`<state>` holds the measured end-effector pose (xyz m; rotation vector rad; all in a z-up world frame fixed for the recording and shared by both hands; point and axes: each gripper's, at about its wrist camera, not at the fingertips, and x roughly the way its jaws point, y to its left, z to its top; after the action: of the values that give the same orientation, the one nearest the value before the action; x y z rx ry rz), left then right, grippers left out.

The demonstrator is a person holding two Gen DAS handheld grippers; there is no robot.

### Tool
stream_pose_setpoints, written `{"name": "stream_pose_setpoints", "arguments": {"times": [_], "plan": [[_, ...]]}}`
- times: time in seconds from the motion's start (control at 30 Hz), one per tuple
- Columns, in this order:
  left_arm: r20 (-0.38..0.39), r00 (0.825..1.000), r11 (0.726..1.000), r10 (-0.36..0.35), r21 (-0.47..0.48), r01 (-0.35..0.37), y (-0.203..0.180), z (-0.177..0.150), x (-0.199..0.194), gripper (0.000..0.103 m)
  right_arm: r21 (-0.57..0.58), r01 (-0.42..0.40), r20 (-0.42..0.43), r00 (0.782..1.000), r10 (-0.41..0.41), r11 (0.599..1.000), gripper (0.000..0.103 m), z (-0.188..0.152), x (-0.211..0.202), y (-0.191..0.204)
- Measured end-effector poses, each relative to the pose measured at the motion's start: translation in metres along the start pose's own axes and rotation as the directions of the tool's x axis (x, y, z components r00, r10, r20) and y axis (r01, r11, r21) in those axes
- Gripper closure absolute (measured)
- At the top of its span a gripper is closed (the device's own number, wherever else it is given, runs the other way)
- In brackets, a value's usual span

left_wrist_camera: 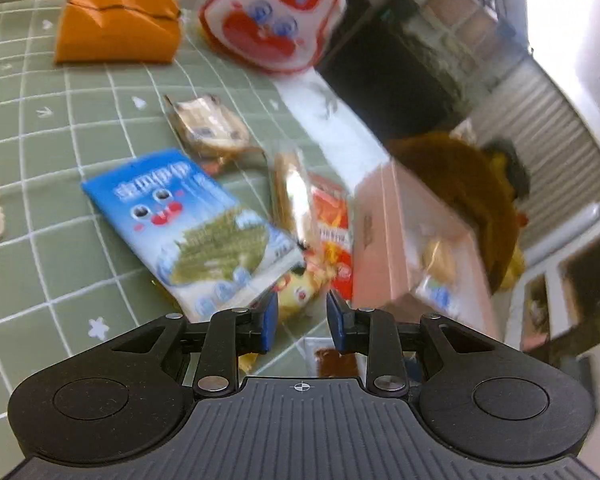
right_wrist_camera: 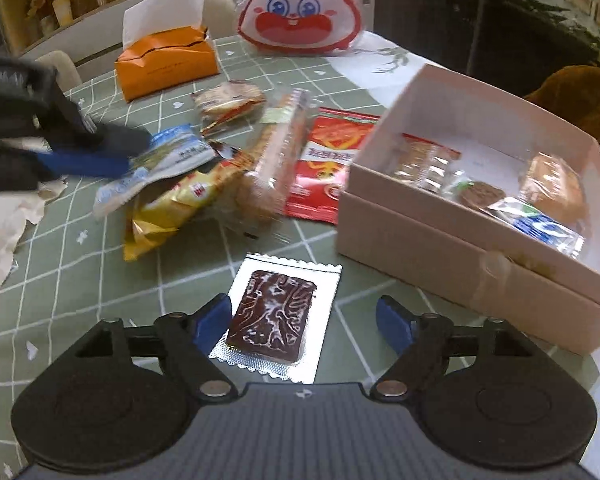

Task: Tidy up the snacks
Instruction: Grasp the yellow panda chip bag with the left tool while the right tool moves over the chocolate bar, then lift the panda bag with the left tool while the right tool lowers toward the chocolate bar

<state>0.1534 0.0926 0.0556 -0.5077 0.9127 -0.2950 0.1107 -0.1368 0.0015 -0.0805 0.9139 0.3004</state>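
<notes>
My right gripper is open, its blue pads on either side of a brown snack in a clear-and-silver wrapper flat on the green checked cloth. The pink box at the right holds several wrapped snacks. My left gripper is open and empty above the pile: a blue seaweed packet, a yellow packet, a clear cracker sleeve and a red packet. In the right wrist view the left gripper hovers by the blue packet. The pink box stands at its right.
An orange tissue box and a red-and-white rabbit bag stand at the back. A small wrapped cake lies behind the pile. White cloth lies at the left edge. A brown plush sits beyond the box.
</notes>
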Motion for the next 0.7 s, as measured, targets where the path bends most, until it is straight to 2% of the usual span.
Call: {"name": "stream_pose_setpoints", "arguments": {"times": [0.07,0.13,0.2,0.3,0.37,0.5,0.7], "plan": [[0.040,0.997,0.998,0.068,-0.013,-0.067,0.004,0.003,0.008,0.073,0.005,0.005,0.016,1.000,-0.005,1.000,0.018,-0.006,-0.002,-0.004],[0.097,0.988,0.990,0.121,-0.087,-0.113,0.018,0.011,0.011,0.073,0.017,0.010,0.030,0.999,-0.010,1.000,0.015,-0.011,-0.004,-0.006],[0.124,0.981,0.980,0.146,-0.150,-0.127,0.032,0.018,0.015,0.073,0.024,0.017,0.047,0.999,-0.018,1.000,0.014,-0.016,-0.006,-0.007],[0.081,0.988,0.979,0.134,-0.167,-0.119,0.042,0.029,0.029,0.073,-0.004,0.049,0.067,0.997,-0.048,0.999,0.008,-0.026,-0.008,-0.003],[0.048,0.992,0.985,0.115,-0.132,-0.108,0.038,0.028,0.034,0.073,0.006,0.051,0.082,0.995,-0.051,0.999,0.003,-0.032,-0.010,-0.004],[0.035,0.993,0.994,0.109,0.024,-0.110,0.018,0.008,0.023,0.073,-0.006,0.040,0.071,0.997,-0.040,0.999,0.002,-0.033,-0.012,-0.006],[0.029,0.984,0.961,0.178,0.211,-0.180,-0.008,-0.029,0.004,0.072,-0.013,0.035,0.052,0.998,-0.035,0.999,0.002,-0.031,-0.012,-0.005]]}}
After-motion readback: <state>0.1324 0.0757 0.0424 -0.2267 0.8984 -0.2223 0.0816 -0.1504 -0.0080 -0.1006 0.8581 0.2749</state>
